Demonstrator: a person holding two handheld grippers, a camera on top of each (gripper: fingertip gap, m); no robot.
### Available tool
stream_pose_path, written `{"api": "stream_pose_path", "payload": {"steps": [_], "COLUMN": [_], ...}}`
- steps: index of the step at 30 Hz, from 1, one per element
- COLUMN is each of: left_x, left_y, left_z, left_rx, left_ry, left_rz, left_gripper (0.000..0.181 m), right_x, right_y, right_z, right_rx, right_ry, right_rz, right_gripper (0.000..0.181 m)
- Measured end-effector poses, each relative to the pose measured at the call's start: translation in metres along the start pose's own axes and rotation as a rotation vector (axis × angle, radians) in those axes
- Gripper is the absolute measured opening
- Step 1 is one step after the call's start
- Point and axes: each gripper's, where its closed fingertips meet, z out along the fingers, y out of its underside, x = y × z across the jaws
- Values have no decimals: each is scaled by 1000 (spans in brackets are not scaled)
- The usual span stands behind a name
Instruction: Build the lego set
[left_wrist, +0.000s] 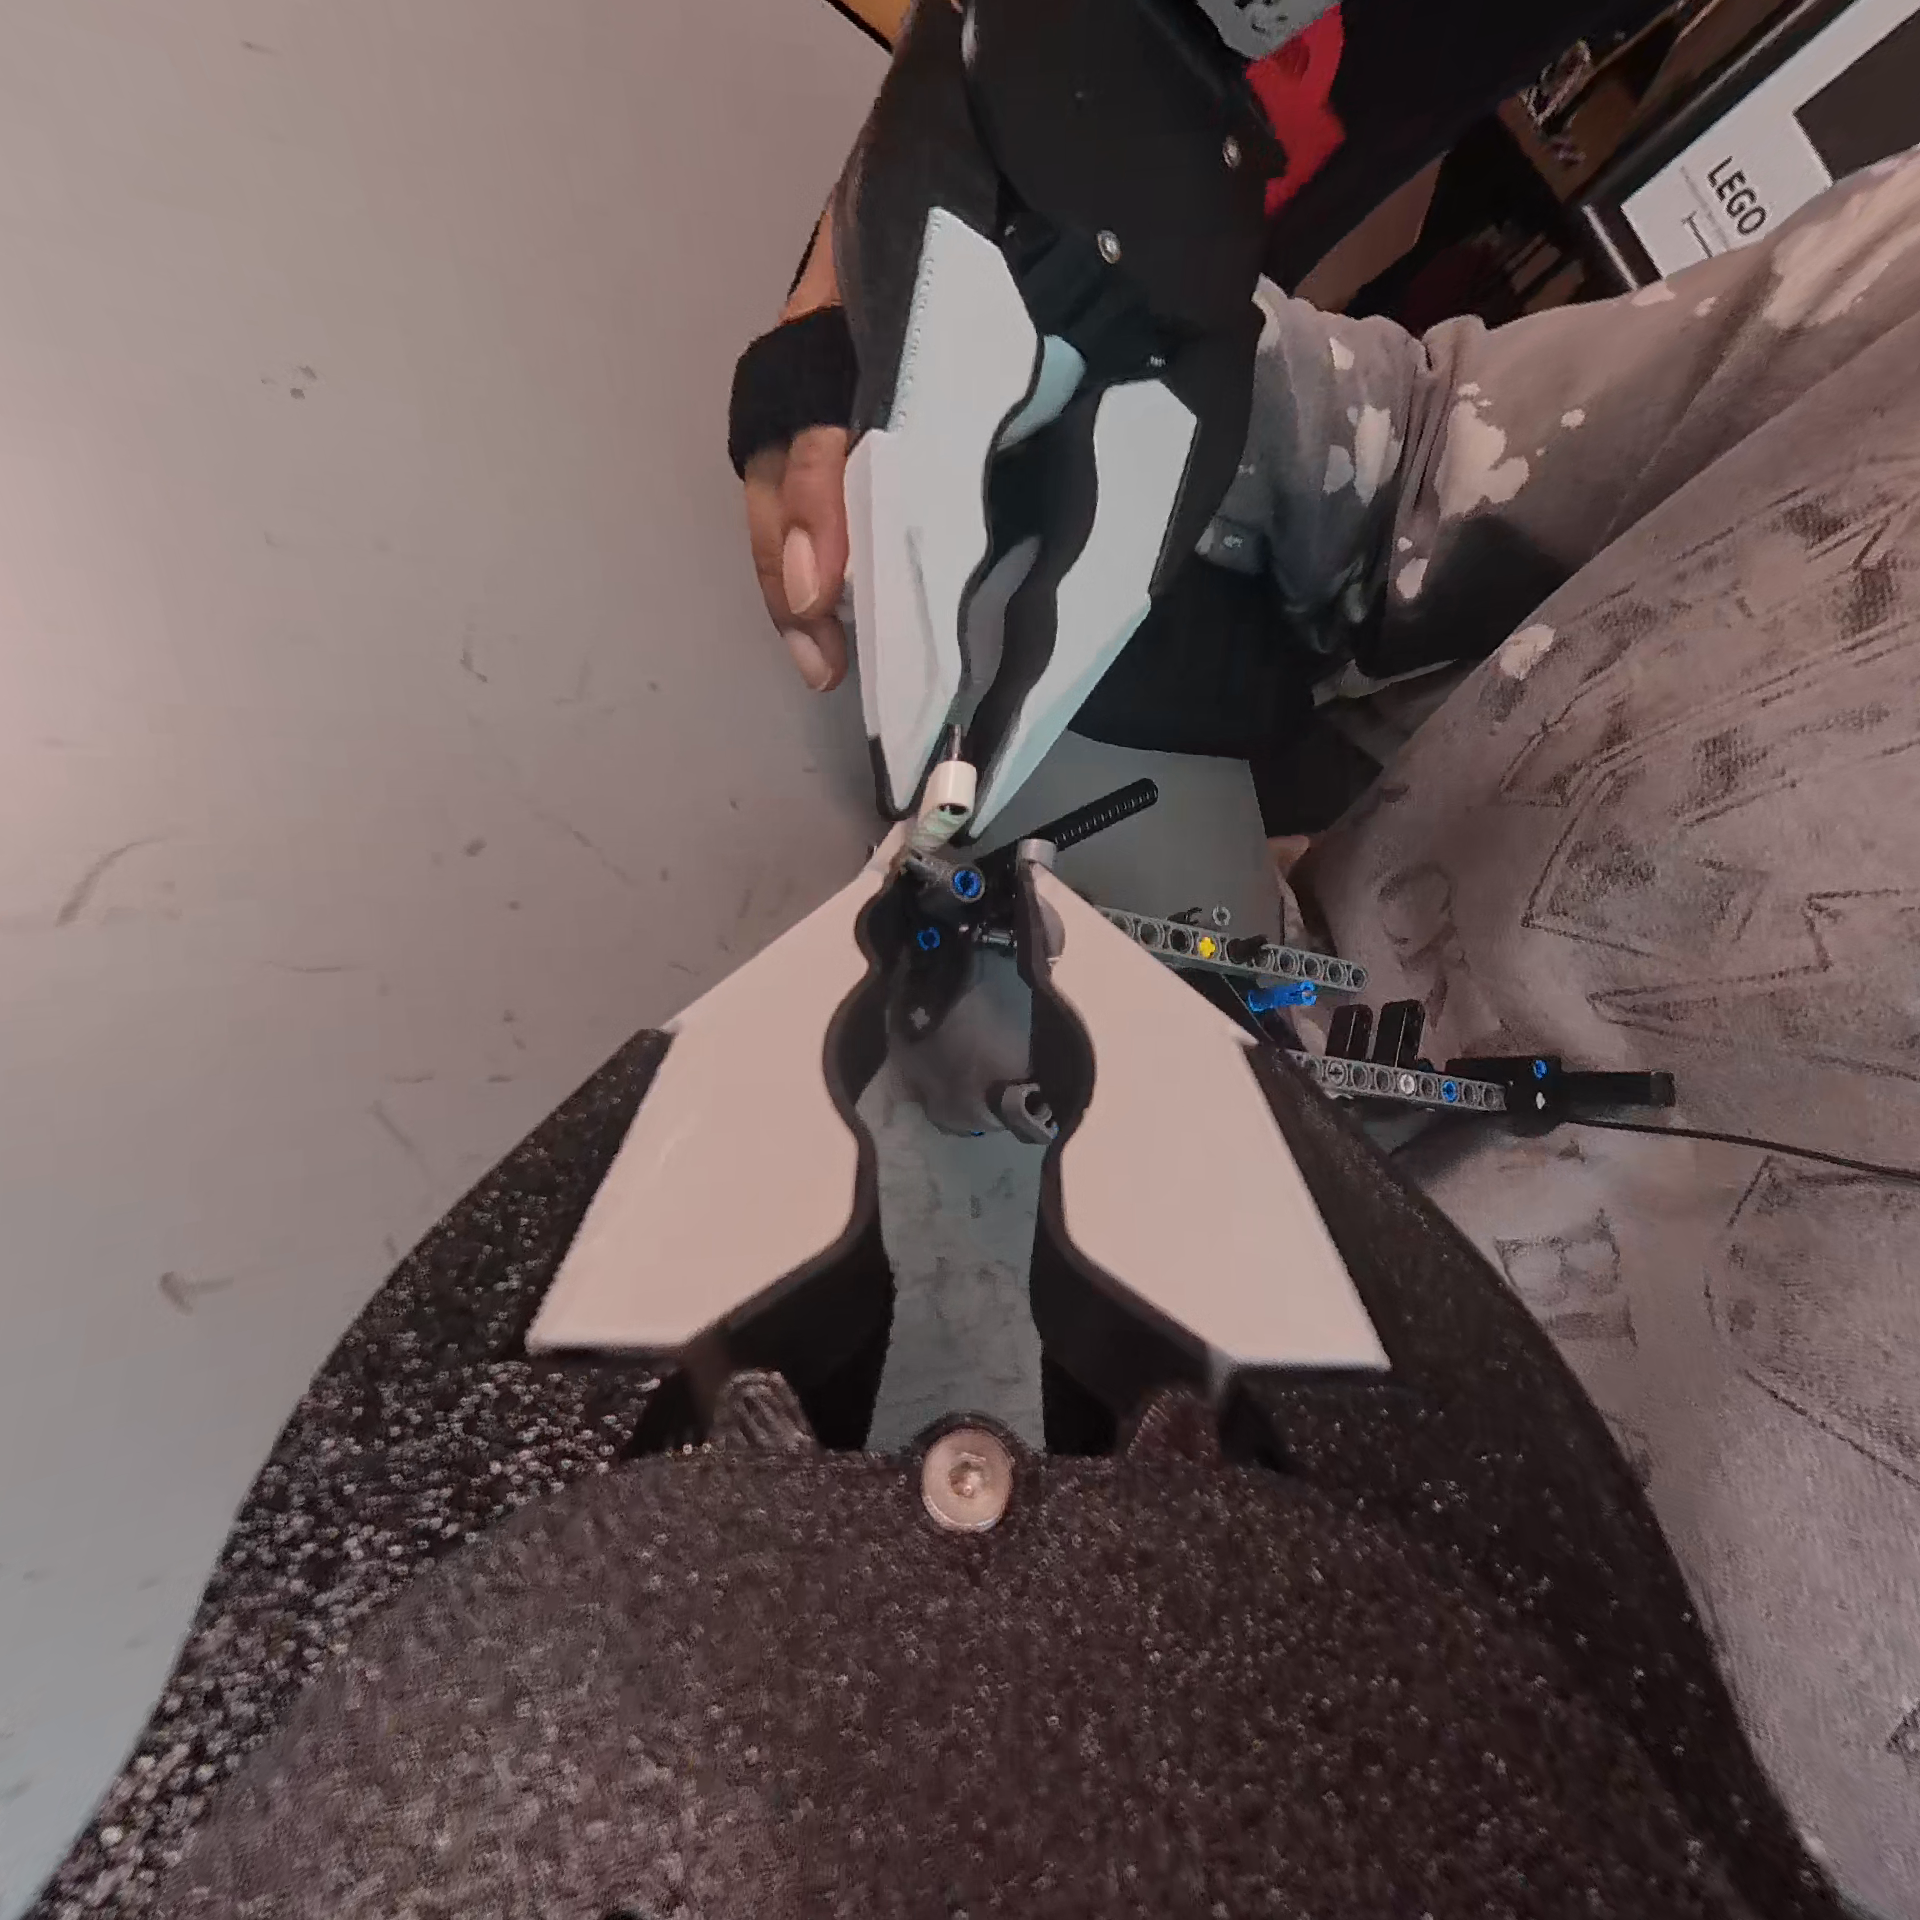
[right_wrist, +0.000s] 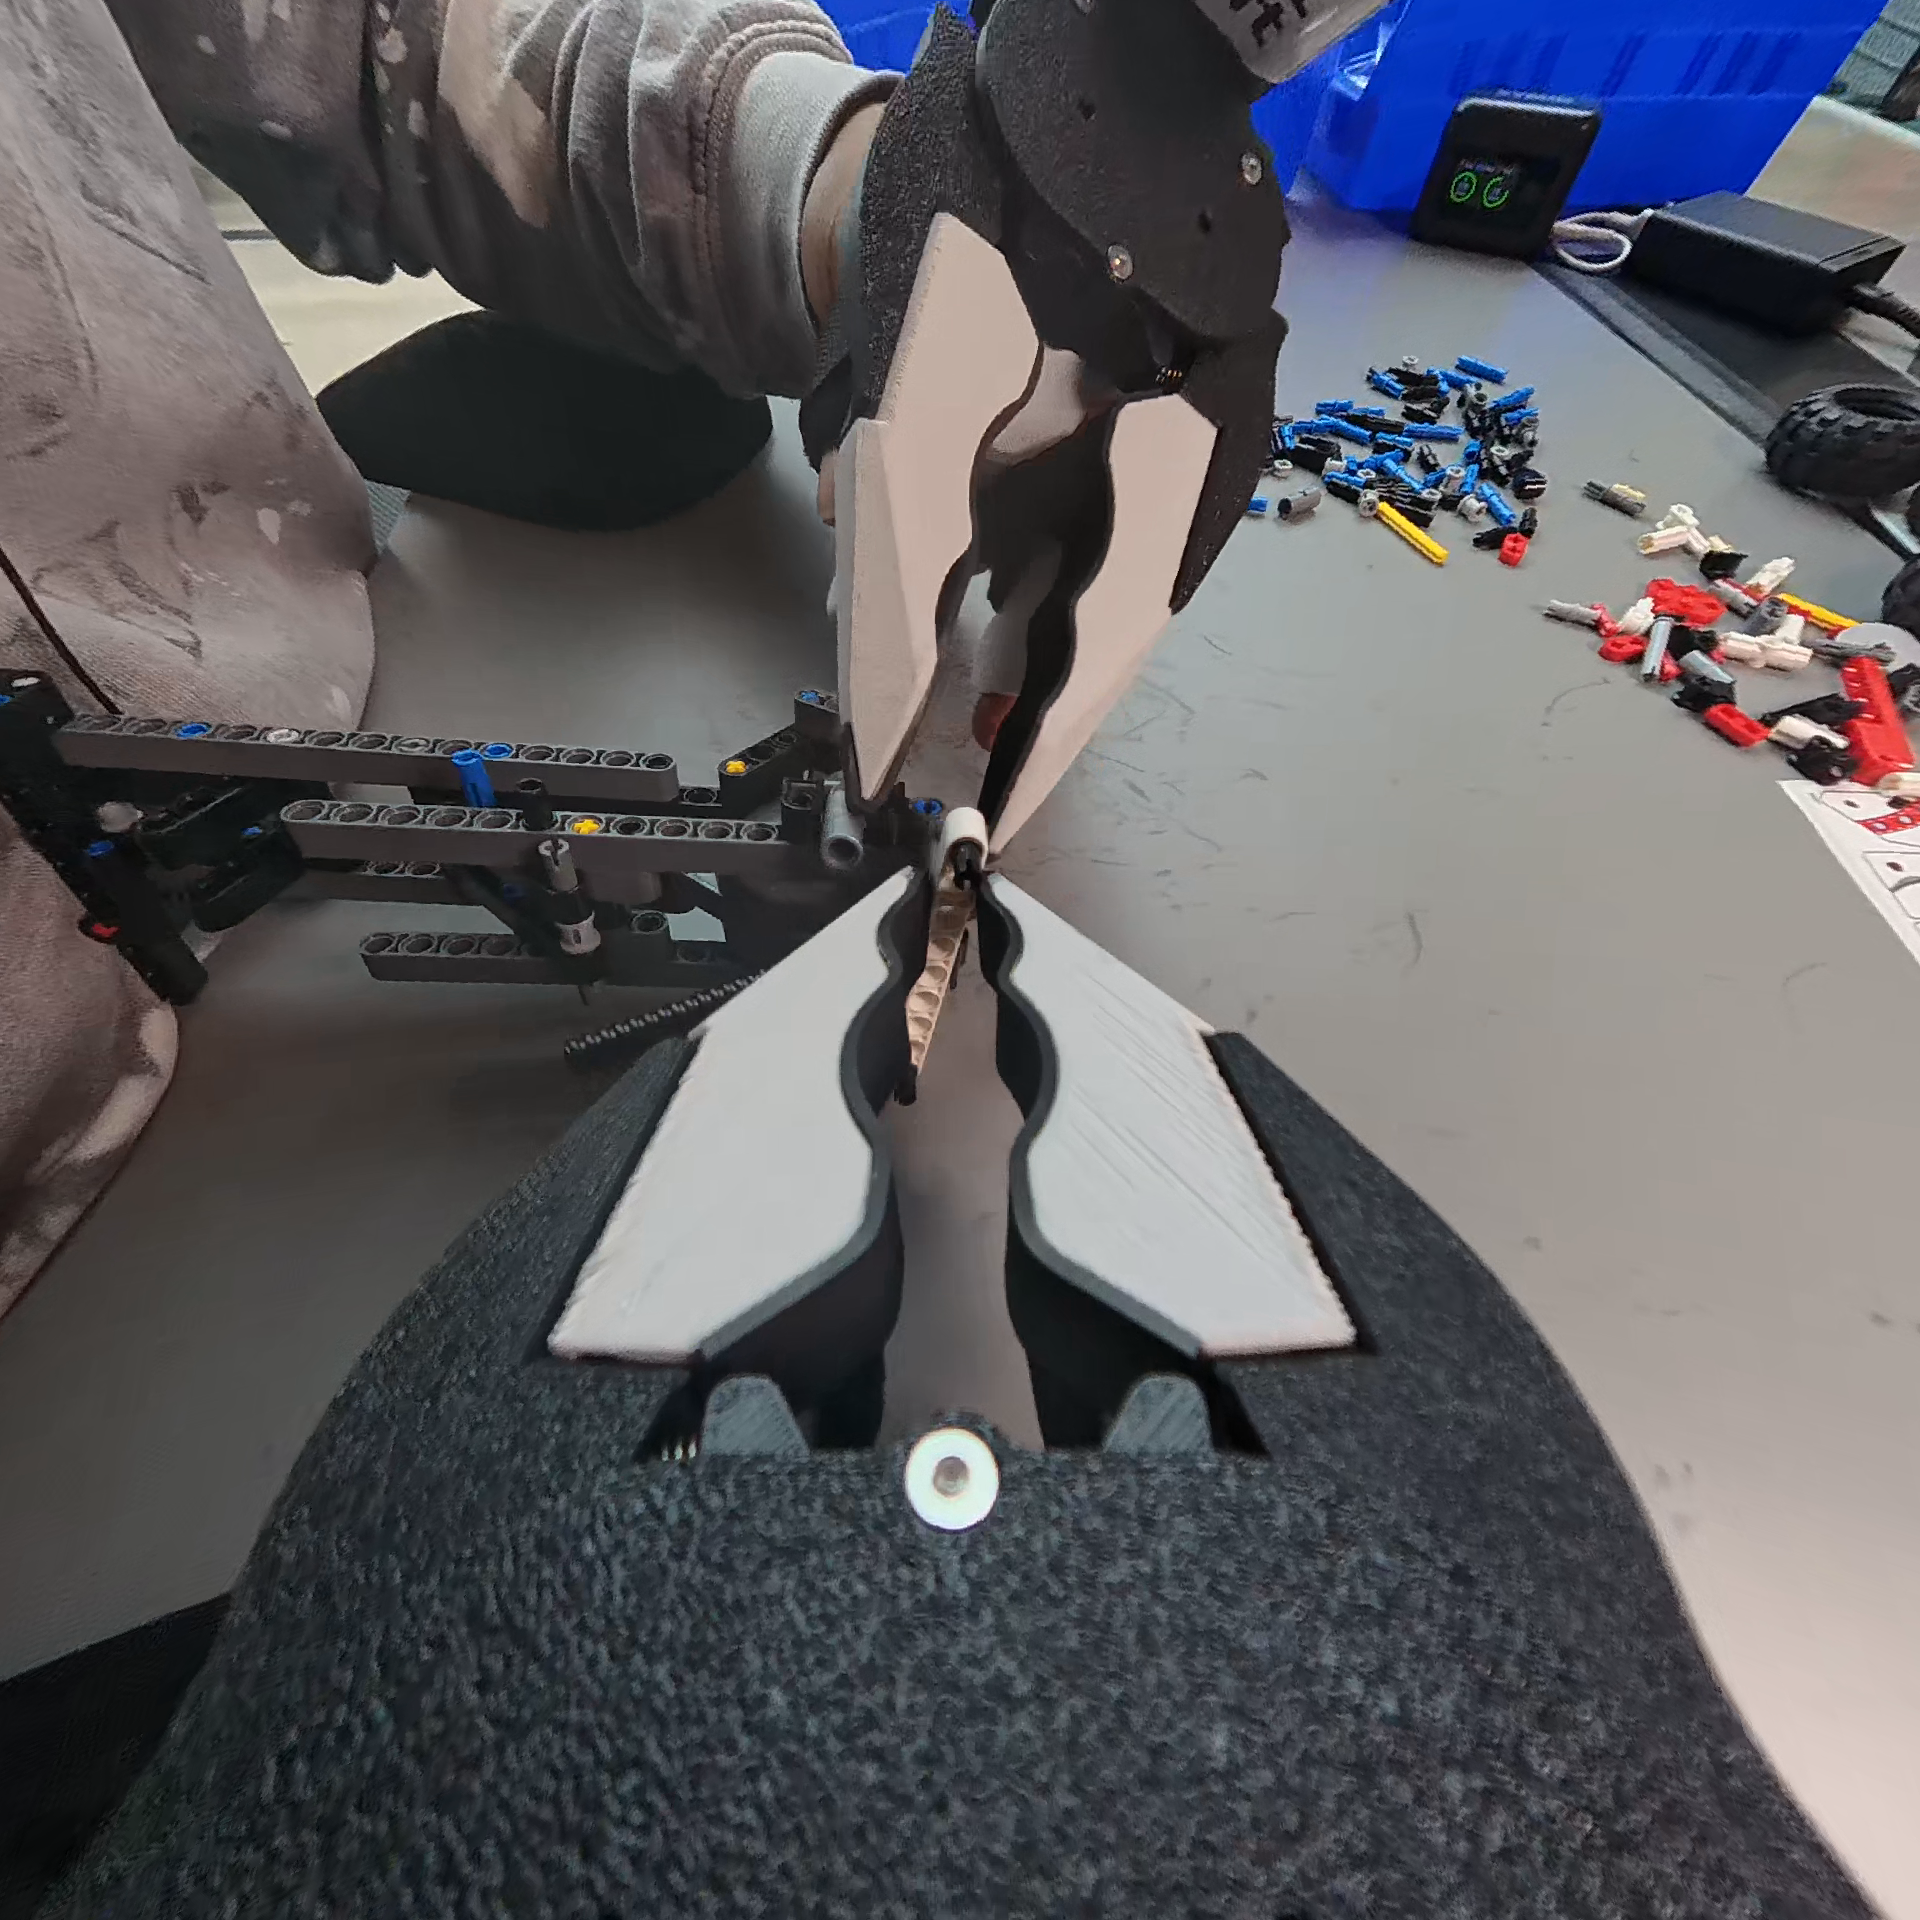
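Grey holed-beam lego frame (right_wrist: 436, 821), long axis lying flat across grey table (right_wrist: 1351, 935). Left gripper (left_wrist: 956, 883) clamped on frame end; right gripper (right_wrist: 951, 883) pinching tan beam (right_wrist: 935, 977) lengthwise, white bush tip touching frame.

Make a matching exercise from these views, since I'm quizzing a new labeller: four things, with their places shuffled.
Things:
1. tan beam
2. grey frame
3. blue and black pins
4. black tyre

Places:
A. loose heap on the table
B. between the right hand-held gripper fingers
C. at the picture's right edge, partly cut off
D. on the table, one end gripped by the left hand-held gripper

Pairs: 1-B, 2-D, 3-A, 4-C
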Motion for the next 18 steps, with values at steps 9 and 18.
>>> {"api": "stream_pose_path", "payload": {"steps": [9, 18], "left_x": [4, 2], "left_y": [1, -1], "left_z": [0, -3], "left_rx": [-177, -339], "left_ry": [72, 79], "left_rz": [262, 454], "left_gripper": [21, 3], "right_x": [-2, -6], "right_y": [-2, 0], "right_z": [2, 4], "right_rx": [7, -6], "right_ry": [-37, -36], "right_rz": [24, 3], "right_gripper": [8, 7]}}
